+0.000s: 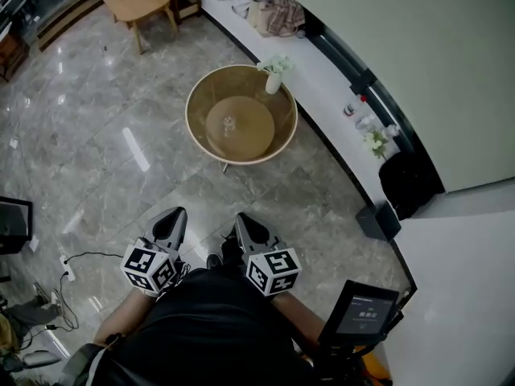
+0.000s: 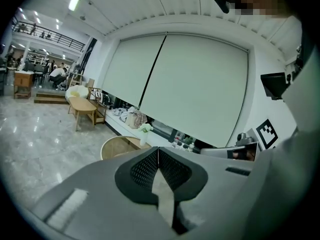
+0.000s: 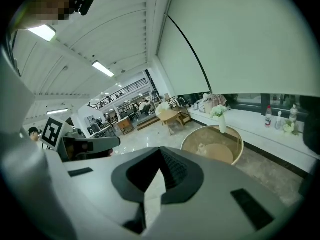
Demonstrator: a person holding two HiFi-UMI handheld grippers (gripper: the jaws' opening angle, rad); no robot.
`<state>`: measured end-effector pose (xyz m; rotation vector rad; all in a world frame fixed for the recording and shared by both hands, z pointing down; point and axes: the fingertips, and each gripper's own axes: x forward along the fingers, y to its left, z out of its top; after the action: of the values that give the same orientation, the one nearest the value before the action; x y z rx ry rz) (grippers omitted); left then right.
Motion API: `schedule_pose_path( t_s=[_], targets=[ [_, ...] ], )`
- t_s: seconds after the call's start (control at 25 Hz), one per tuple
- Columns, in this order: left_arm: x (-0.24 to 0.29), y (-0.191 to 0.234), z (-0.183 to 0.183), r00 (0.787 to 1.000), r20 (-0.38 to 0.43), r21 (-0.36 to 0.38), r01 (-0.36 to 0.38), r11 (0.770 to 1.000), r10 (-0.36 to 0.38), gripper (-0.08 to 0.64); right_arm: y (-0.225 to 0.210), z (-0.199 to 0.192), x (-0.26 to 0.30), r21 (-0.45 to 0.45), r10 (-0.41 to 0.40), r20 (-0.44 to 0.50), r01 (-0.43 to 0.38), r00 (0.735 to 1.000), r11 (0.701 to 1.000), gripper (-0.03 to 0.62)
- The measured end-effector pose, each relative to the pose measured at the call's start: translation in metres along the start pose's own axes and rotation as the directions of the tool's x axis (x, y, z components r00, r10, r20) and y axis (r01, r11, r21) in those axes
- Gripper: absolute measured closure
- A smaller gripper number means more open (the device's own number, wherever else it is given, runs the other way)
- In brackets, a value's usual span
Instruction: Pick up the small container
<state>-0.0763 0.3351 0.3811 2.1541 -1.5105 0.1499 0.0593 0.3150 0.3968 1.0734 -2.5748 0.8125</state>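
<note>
The small clear container (image 1: 228,123) stands near the middle of a round wooden table with a raised rim (image 1: 191,111); it also shows as a small pale shape (image 3: 202,147) in the right gripper view. Both grippers are held low near the person's body, well short of the table. My left gripper (image 1: 171,222) is shut with nothing in it, its jaws meeting in a point (image 2: 158,149). My right gripper (image 1: 244,227) is beside it, jaws together and bare (image 3: 161,149). From the left gripper view the container is hidden behind the jaws.
A white vase with flowers (image 1: 273,79) stands at the table's far right rim. Behind it runs a long white ledge (image 1: 322,79) with clothes, bottles and a small plant. A wooden stool (image 1: 138,0) stands far left. A screen on a stand (image 1: 364,312) is at my right.
</note>
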Motion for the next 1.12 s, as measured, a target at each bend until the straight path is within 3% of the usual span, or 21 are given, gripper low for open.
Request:
schedule_pose_path(
  t_s=[0.32, 0.68, 0.92, 1.12],
  targets=[
    [0.054, 0.021, 0.02, 0.999, -0.024, -0.066, -0.049, 0.997, 0.047, 0.557, -0.037, 0.023, 0.044, 0.02, 0.037, -0.046, -0.036, 0.998, 0.999, 0.594],
    [0.109, 0.019, 0.042, 0.996, -0.057, -0.039, -0.077, 0.996, 0.075, 0.557, -0.088, 0.054, 0.075, 0.065, 0.069, -0.055, -0.066, 0.996, 0.996, 0.594],
    [0.128, 0.03, 0.053, 0.99, -0.064, -0.068, -0.127, 0.989, 0.123, 0.557, -0.098, 0.063, 0.094, 0.061, 0.124, -0.064, -0.12, 0.99, 0.991, 0.594],
    [0.145, 0.036, 0.058, 0.99, -0.079, -0.067, -0.125, 0.99, 0.119, 0.557, -0.112, 0.07, 0.108, 0.076, 0.117, -0.067, -0.112, 0.991, 0.991, 0.594]
  ],
)
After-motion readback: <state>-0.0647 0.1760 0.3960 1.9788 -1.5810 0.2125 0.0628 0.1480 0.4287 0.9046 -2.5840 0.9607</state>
